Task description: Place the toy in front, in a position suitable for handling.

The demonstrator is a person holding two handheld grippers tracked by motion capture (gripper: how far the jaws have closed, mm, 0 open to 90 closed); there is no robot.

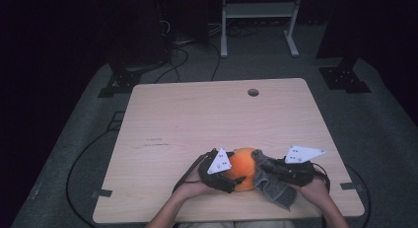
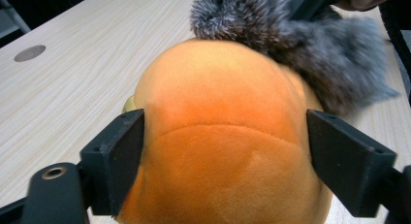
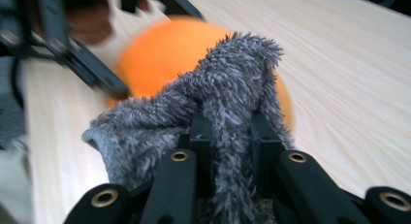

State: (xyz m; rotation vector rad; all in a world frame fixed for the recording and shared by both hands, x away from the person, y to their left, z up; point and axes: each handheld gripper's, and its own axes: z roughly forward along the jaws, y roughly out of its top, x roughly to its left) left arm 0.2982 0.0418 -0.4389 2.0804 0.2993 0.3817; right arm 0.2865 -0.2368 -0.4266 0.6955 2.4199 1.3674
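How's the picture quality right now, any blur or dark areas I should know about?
High view: table lit, room around it nearly black. Left gripper view: orange plush ball sharp, grey furry cloth behind it soft. Right gripper view: cloth sharp at the right claw, ball and left claw motion-blurred.

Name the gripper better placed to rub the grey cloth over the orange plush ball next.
Right. The right gripper is shut on the fluffy grey cloth, already draped against the round orange plush ball; the left gripper straddles the ball.

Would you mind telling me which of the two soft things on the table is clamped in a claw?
The grey fuzzy cloth: the right claw pinches it, whereas the orange plush sits loose between the left claw's open jaws.
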